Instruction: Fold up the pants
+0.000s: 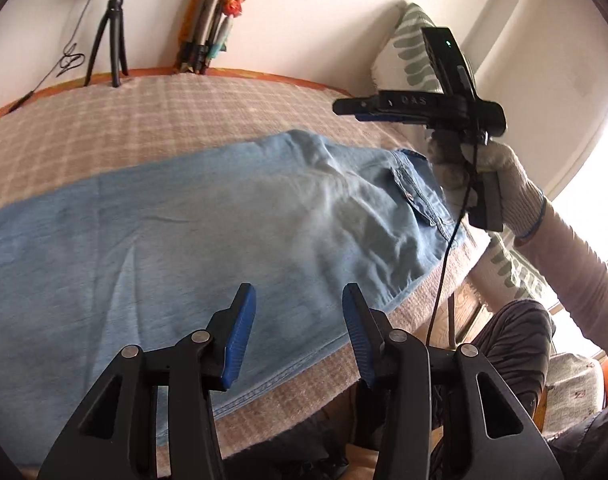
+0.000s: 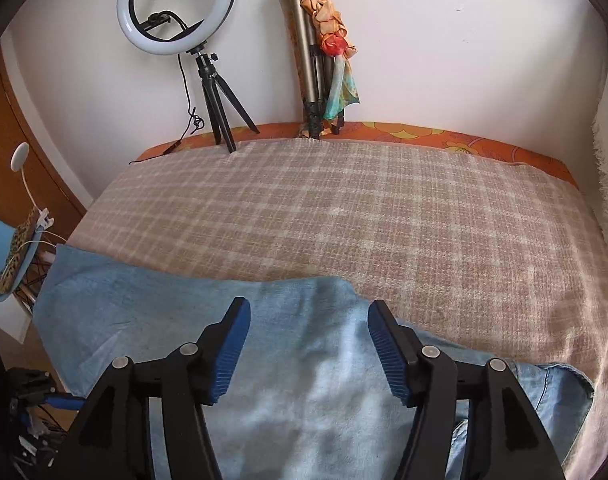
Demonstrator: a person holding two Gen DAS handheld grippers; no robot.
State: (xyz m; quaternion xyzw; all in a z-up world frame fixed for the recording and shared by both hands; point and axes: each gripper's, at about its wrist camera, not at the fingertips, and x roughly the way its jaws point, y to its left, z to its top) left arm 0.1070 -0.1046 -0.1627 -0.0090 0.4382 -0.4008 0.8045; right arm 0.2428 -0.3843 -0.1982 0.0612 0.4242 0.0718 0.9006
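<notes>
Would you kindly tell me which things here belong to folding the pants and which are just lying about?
Belongs to the job:
pants
left gripper, jaws open
right gripper, jaws open
checked blanket

Just lying about:
ring light
folded tripod
scarf
pillow

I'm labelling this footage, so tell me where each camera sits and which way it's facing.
Left wrist: rides on the left claw, looking down across the pants on the bed; the gloved hand holding the right claw shows.
Right wrist: rides on the right claw, facing the wall and ring light.
Shared: pants, plaid blanket, ring-light tripod.
</notes>
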